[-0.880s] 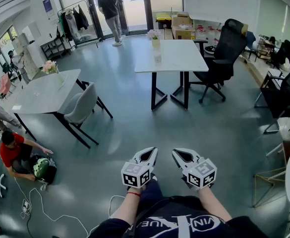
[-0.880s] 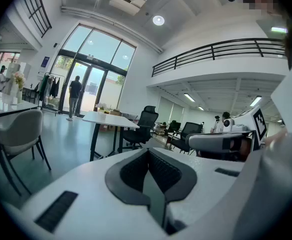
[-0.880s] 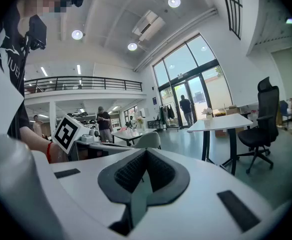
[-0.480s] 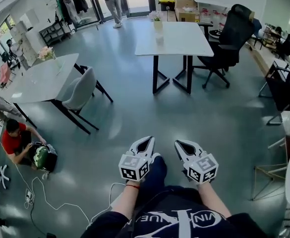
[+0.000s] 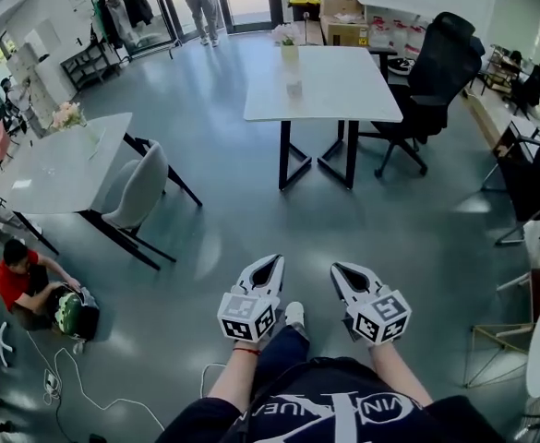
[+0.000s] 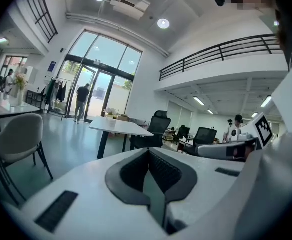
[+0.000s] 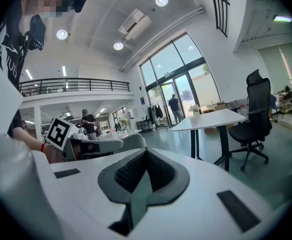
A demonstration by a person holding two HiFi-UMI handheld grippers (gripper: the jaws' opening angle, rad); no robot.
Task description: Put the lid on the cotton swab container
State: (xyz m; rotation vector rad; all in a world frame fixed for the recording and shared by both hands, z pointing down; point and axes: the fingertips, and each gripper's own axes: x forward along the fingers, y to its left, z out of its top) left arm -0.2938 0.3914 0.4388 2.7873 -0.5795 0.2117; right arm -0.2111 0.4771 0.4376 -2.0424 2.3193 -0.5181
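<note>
cotton swab container and lid: we cannot pick them out for sure. the small pale object (image 5: 294,89) on the white table (image 5: 343,100) ahead is our best guess, too small to show a lid or a long axis. at far left a round table (image 5: 39,169) and a grey chair (image 5: 136,192) stand well apart from our path. our left gripper (image 5: 269,261) has its jaws pressed together on nothing. our right gripper (image 5: 338,269), just beside it, is likewise closed and empty. the object lies far ahead of both, slightly nearer the left gripper's line. bare floor (image 5: 251,220) lies between us and the table's near edge. a black office chair (image 5: 436,72) crowds its right side, so we judge the near edge the freest approach.
</note>
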